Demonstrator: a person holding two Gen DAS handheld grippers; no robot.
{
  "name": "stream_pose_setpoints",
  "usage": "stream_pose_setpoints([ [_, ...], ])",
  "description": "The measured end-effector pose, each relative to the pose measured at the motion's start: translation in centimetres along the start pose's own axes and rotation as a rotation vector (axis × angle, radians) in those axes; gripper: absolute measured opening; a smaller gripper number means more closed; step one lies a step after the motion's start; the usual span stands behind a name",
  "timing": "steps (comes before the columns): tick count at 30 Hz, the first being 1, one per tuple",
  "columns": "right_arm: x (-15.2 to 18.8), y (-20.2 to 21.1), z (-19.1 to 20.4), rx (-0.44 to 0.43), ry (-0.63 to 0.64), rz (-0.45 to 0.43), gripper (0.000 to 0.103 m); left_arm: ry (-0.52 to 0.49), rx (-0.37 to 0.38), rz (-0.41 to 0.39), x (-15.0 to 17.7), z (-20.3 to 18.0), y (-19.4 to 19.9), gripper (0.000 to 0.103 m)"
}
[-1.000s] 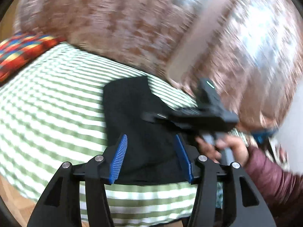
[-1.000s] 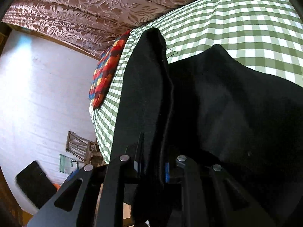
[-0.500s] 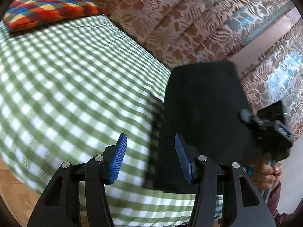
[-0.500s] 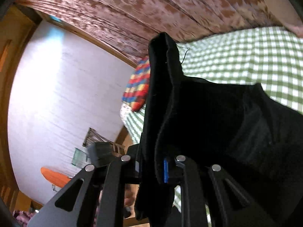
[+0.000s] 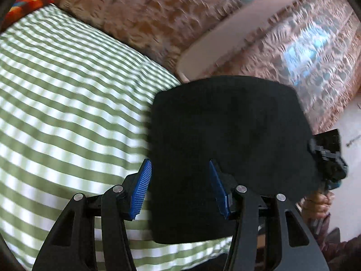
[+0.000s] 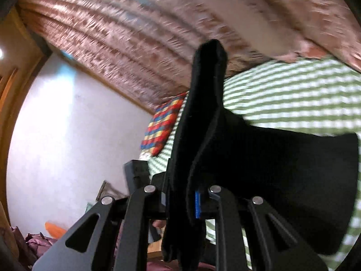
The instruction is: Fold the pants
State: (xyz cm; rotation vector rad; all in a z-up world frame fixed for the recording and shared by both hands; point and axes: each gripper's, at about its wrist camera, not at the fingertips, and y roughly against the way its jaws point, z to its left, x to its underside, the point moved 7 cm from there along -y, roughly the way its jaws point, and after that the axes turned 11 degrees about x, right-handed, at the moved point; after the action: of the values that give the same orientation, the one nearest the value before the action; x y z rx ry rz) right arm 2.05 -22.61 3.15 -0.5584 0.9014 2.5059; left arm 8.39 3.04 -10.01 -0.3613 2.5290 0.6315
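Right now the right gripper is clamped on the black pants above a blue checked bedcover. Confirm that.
One detail is wrong: the bedcover is green and white checked, not blue. The right wrist view shows it behind the black pants, which the right gripper does have clamped between its fingers.

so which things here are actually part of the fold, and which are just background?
In the job:
- black pants, hanging above the bed
- right gripper, clamped on the pants' edge
- left gripper, open, not gripping
- checked bedsheet, the folding surface

Lying about:
- patchwork pillow
- patterned curtain
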Motion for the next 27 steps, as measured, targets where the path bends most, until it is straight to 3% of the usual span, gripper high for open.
stream_pose_setpoints([
  [11,4.2,2.9,-18.0,0.232,-0.270,-0.032,0.014,-0.093,0.085,0.212,5.3,-3.8,-5.7,0.051],
  [15,4.9,3.5,-19.1,0.221,-0.292,-0.050,0.019,-0.117,0.068,0.233,5.9,-4.1,-6.1,0.051],
  [17,5.2,4.7,-18.9,0.211,-0.306,-0.066,0.037,-0.111,0.060,0.232,5.9,-3.9,-6.2,0.051],
  [23,8.0,8.3,-16.9,0.212,-0.305,-0.074,0.046,-0.106,0.057,0.220,5.9,-3.8,-6.1,0.051],
  [27,9.0,8.2,-15.7,0.176,-0.334,-0.072,0.050,-0.111,0.056,0.217,5.9,-3.8,-6.1,0.051],
])
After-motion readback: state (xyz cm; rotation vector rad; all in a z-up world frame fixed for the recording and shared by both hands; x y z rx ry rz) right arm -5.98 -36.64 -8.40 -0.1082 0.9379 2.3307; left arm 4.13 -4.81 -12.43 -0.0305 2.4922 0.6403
